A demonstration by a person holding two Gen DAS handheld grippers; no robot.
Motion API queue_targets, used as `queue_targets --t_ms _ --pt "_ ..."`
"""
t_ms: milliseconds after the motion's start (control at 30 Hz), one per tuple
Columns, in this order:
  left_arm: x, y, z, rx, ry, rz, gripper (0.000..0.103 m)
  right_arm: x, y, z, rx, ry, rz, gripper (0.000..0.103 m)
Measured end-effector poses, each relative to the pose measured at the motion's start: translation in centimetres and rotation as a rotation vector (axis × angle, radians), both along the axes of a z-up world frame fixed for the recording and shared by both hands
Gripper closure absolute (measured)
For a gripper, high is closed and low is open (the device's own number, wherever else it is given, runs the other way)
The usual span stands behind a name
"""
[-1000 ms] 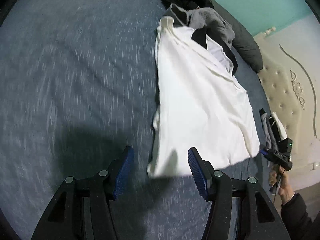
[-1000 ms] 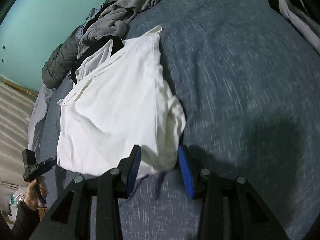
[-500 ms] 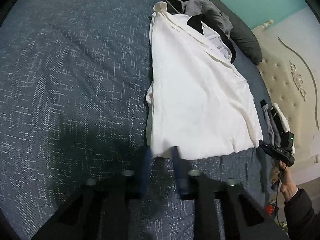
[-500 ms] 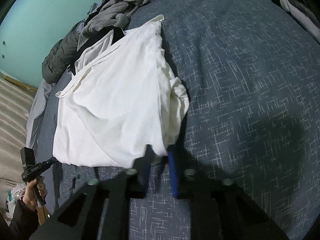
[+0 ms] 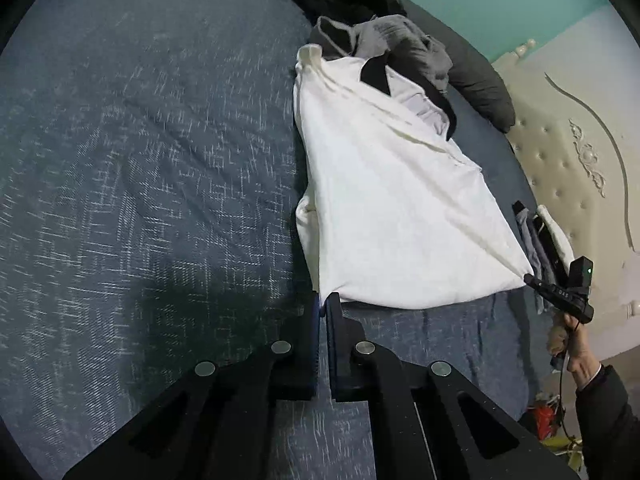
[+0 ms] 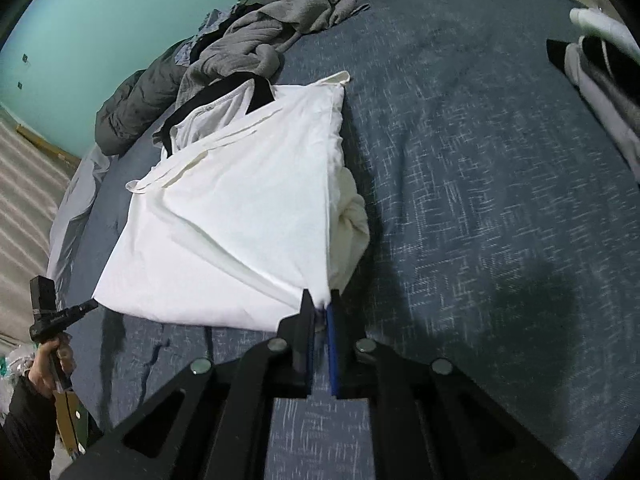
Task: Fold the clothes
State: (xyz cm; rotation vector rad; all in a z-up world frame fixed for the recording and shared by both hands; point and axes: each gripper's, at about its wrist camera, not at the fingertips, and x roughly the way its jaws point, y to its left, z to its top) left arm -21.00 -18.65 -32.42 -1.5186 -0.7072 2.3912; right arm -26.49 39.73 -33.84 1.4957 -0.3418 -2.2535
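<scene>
Blue-grey bedspread (image 5: 140, 168) carries the white shirt (image 5: 392, 216), which lies lengthwise toward the grey clothes heap (image 6: 272, 36) at twelve o'clock. A second ago both pairs of fingers gaped; now the left gripper (image 5: 322, 304) and right gripper (image 6: 320, 306) have clamped the shirt's two near hem corners, ready to lift for folding.

Both claws (open before) now pinch the white shirt (image 5: 400, 216).

No text, label or number can be read with certainty in either view.
</scene>
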Motion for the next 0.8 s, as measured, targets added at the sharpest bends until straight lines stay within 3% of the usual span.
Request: queue_targets --t_ms 367,800 --pt "4.1 0.5 2.2 -0.010 -0.008 -0.034 0.100 3.7 0.4 2.9 -0.006 0.013 0.048 0.099" --pt "13.9 2.8 3.7 -0.042 -0.023 -0.108 0.100 13.0 1.5 2.7 0.001 -0.023 0.120 0.099"
